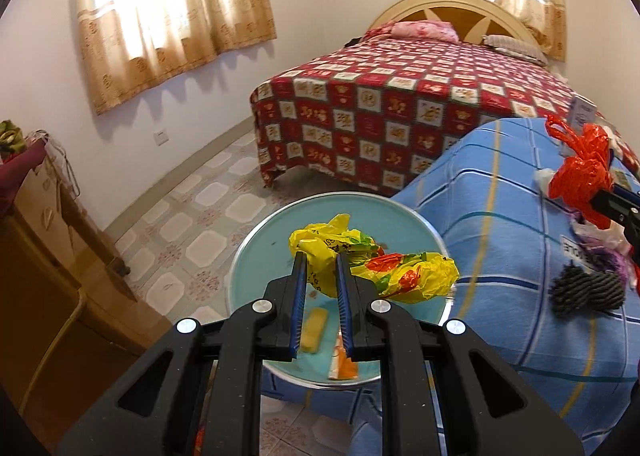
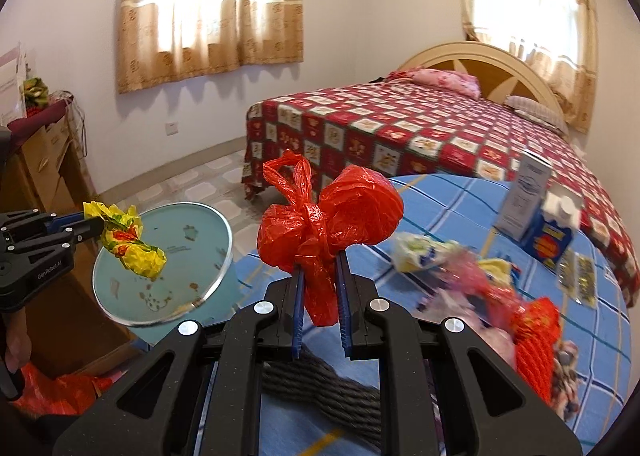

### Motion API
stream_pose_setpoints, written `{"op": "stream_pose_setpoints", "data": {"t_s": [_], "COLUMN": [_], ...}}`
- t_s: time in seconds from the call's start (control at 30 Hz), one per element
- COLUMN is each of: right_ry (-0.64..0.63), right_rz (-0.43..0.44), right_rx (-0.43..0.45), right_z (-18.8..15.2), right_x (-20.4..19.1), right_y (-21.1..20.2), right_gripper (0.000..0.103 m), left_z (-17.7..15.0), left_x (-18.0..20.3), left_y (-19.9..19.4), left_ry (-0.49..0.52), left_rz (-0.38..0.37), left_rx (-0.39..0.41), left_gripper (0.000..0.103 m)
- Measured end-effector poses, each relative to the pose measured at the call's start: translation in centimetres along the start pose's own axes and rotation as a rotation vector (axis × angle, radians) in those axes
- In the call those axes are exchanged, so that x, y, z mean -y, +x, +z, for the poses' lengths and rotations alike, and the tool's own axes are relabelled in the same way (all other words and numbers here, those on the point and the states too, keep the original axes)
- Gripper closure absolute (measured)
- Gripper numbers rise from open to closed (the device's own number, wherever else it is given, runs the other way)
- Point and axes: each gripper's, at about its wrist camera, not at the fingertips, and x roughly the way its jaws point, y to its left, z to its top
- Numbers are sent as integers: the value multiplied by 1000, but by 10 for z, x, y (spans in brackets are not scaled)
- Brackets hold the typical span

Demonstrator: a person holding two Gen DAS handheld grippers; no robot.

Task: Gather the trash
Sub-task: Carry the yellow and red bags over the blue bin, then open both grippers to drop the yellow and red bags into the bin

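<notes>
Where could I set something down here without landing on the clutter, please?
The blue checked cover is bare along its far side, between the round glass table and the white carton. The glass top is mostly bare apart from small scraps. It is crowded on the right, around the pile of wrappers and the red rope.

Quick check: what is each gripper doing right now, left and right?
Left gripper: shut on the yellow plastic bag.
Right gripper: shut on the red plastic bag.
</notes>
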Motion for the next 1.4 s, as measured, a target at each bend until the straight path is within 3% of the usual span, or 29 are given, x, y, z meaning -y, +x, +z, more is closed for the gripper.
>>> {"op": "stream_pose_setpoints", "data": {"t_s": [0.67, 1.23, 1.33, 1.4], "right_ry": [-102, -162, -168, -171], "right_rz": [88, 139, 175, 186], "right_rx": [-61, -97, -105, -107], "right_z": [17, 16, 14, 13], "right_x": [-58, -88, -92, -93], "right_y": [56, 75, 77, 78], "right_gripper": [88, 88, 80, 67], "left_z": [-6, -9, -9, -10], "left_x": [-41, -49, -45, -43], "left_y": [27, 35, 34, 33], "left_ry": [-50, -72, -81, -73], "left_rz": [80, 82, 57, 55], "left_rx": [-65, -84, -85, -80], "left_gripper": [88, 87, 83, 79]}}
